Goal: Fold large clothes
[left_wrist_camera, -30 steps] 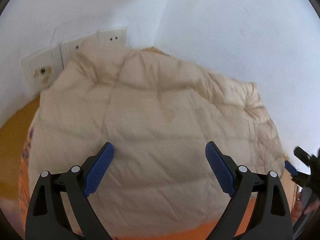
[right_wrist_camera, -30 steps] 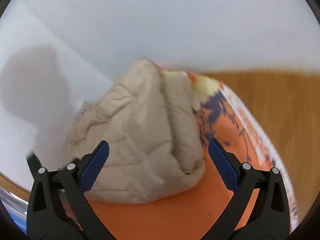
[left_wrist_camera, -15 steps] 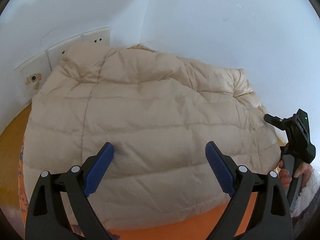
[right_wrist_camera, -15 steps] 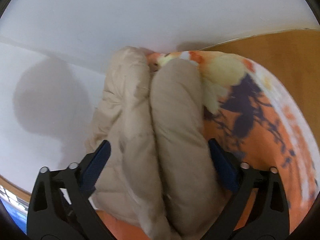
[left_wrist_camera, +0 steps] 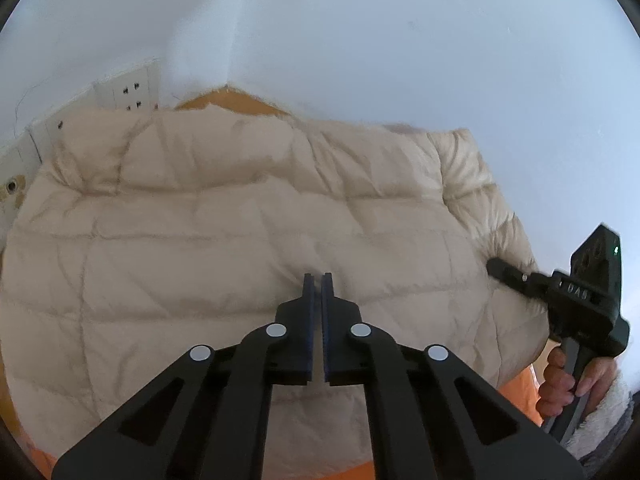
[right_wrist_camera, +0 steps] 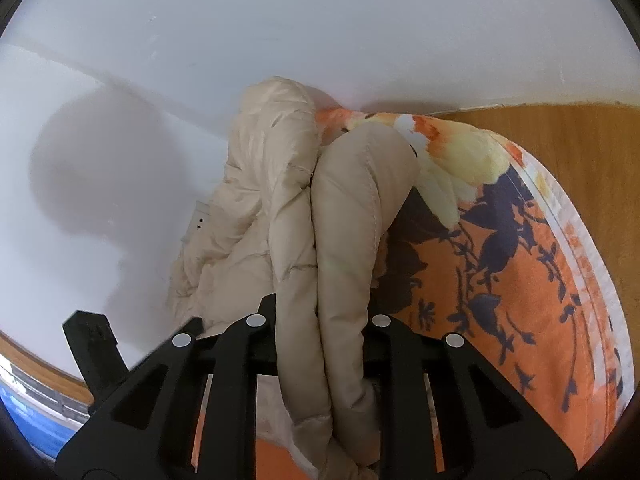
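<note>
A beige quilted puffer jacket (left_wrist_camera: 248, 240) lies spread on an orange floral cloth against the white wall corner. My left gripper (left_wrist_camera: 317, 280) is shut and empty, its blue pads together just above the jacket's middle. My right gripper (right_wrist_camera: 320, 308) is shut on the jacket's folded edge (right_wrist_camera: 344, 240), with two thick padded layers bulging out between the jaws. In the left wrist view the right gripper (left_wrist_camera: 520, 276) shows at the jacket's right edge, held by a hand.
White walls meet in a corner (left_wrist_camera: 228, 80) behind the jacket. Wall sockets (left_wrist_camera: 132, 94) sit at the left. The orange floral cloth (right_wrist_camera: 520, 280) covers a wooden surface (right_wrist_camera: 580, 140). The left gripper's black body (right_wrist_camera: 96, 344) shows at lower left in the right wrist view.
My left gripper has closed from wide open to shut. My right gripper has closed on the jacket's folded edge. Both views have moved closer to the jacket.
</note>
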Motion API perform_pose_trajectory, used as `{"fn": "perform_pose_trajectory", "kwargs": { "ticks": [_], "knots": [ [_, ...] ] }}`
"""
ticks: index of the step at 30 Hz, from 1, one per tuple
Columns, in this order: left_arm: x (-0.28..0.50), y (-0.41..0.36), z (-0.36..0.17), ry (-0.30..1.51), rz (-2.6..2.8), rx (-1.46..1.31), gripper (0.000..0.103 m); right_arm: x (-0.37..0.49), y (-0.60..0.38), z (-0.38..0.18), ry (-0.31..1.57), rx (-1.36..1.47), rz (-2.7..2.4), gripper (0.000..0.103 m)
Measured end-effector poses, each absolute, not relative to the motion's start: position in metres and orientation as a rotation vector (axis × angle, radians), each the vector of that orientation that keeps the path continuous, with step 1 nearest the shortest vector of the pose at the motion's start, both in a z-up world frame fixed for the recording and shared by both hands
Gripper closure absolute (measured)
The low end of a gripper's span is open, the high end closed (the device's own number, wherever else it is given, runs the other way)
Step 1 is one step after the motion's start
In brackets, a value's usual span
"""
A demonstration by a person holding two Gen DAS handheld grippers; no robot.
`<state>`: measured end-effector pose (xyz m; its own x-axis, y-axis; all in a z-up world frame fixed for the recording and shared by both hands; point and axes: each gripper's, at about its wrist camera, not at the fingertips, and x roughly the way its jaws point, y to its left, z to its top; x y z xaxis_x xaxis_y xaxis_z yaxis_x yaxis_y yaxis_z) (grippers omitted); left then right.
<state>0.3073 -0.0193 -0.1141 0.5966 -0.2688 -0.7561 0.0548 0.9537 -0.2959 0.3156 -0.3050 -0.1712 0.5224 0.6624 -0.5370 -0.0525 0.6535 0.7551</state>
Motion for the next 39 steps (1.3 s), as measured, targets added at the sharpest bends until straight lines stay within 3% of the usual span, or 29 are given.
{"fn": "perform_pose_trajectory", "kwargs": {
  "ticks": [6,14,20,23,25,27,28,32,36,39],
  "knots": [
    [0.314,-0.018,-0.157,0.968,-0.162,-0.263,0.103,0.321,-0.296,-0.161,0.937,0.723,0.465,0.086],
    [0.311,-0.011,-0.175,0.945,-0.155,-0.314,0.103,0.307,-0.228,-0.099,0.942,0.609,0.406,0.088],
    [0.306,0.002,-0.176,0.957,-0.181,-0.361,0.103,0.285,-0.155,-0.069,0.887,0.425,0.389,0.088],
    [0.285,0.041,-0.145,0.939,-0.198,-0.451,0.103,0.276,-0.165,-0.068,0.878,0.391,0.374,0.088],
    [0.253,0.075,-0.111,0.834,-0.163,-0.454,0.098,0.275,-0.161,-0.067,0.879,0.377,0.36,0.088],
    [0.23,0.109,-0.095,0.777,-0.075,-0.45,0.085,0.278,-0.166,-0.066,0.881,0.388,0.336,0.088],
    [0.219,0.133,-0.093,0.758,0.01,-0.461,0.083,0.278,-0.168,-0.064,0.884,0.395,0.325,0.088],
    [0.206,0.203,-0.133,0.822,0.142,-0.583,0.083,0.275,-0.163,-0.058,0.882,0.392,0.295,0.088],
    [0.211,0.203,-0.157,0.867,0.066,-0.515,0.081,0.273,-0.15,-0.055,0.881,0.363,0.273,0.087],
    [0.209,0.21,-0.162,0.848,0.044,-0.617,0.081,0.272,-0.131,-0.049,0.894,0.358,0.264,0.085]
  ]
}}
